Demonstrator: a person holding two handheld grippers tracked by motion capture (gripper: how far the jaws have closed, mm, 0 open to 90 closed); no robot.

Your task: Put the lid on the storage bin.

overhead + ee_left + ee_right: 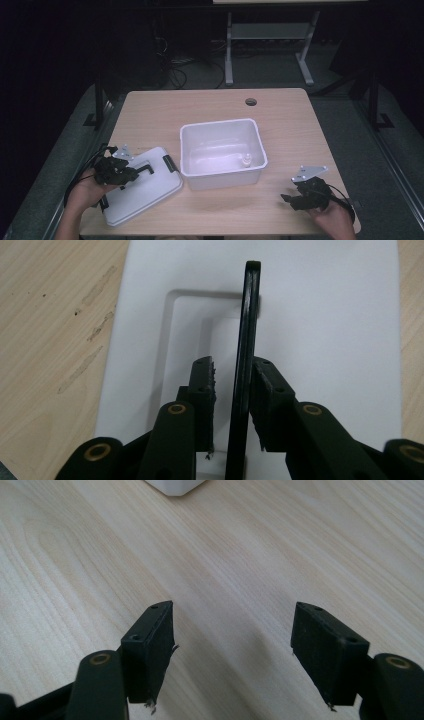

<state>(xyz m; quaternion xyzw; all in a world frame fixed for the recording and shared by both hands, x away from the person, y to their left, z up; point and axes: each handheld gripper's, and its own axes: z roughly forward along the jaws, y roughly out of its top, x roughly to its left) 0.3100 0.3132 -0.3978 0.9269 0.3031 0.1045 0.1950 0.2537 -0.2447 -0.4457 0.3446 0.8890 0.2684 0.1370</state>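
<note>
- We count one white lid [142, 187], one white tub [222, 152], one wooden table [290, 120] and two grippers.
- The lid lies flat at the table's near left corner, just left of the tub; it carries one black handle [145, 169] and at least one black clasp [170, 163] at the end nearest the tub.
- The tub stands open at mid-table, and one small white object [246, 161] sits on its floor near the front right corner; we cannot tell what it is.
- Our left gripper [121, 172] is over the lid at the handle.
- The left gripper view brings the handle [245, 365] up close, raised on edge between the jaws: one pad [267, 390] touches it, the other pad [204, 385] stands just clear, so the pinch is not complete.
- Our right gripper [290, 199] rests at the near right of the table, well apart from the tub.
- Its own view shows the jaws [232, 655] spread wide over bare wood with nothing between them, and one corner of the tub [175, 486] at the top edge.
</note>
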